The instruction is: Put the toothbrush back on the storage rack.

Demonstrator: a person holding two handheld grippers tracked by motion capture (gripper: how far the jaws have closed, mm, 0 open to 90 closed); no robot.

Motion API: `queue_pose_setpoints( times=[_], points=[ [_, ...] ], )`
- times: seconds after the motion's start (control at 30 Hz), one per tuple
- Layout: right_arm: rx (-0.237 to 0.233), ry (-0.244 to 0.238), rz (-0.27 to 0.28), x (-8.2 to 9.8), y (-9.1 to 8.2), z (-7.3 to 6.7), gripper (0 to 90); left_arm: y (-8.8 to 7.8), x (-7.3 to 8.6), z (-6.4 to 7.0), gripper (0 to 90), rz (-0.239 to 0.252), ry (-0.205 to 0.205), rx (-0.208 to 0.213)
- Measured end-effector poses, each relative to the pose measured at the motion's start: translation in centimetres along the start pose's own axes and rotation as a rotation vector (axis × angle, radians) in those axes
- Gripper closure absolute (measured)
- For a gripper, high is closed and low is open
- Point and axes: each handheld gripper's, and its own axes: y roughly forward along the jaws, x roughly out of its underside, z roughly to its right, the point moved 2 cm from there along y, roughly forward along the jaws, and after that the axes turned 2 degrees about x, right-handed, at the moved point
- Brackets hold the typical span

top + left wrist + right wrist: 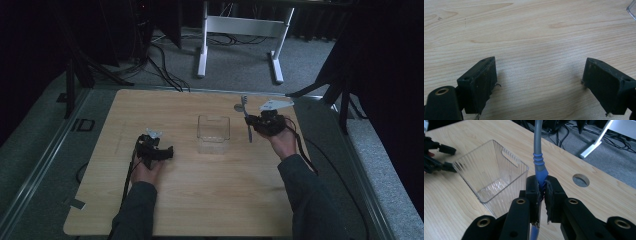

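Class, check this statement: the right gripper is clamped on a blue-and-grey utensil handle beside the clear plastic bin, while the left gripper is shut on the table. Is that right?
Not quite. The left gripper is open: the left gripper view shows its jaws wide apart with bare table between them. The rest holds: the right gripper is clamped on the blue-and-grey utensil handle beside the clear plastic bin.

Tabletop point(200, 200): light wood grain, rounded corners, one round hole point(581, 180) near its far right edge. Clear ribbed plastic bin point(213, 134): upright at centre, open-topped, a handle slot in its wall. White desk frame point(240, 30): on grey carpet beyond. Black cables point(162, 65): trailing across that carpet.
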Motion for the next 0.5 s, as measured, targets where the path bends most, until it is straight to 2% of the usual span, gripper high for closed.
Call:
queue_pose_setpoints(
  times=[0.5],
  points=[
    [-0.049, 0.054, 0.062, -0.54, -0.42, 0.15, 81.5, 0.0, 0.0, 0.0, 12.4, 0.0, 0.0, 0.0]
  ],
)
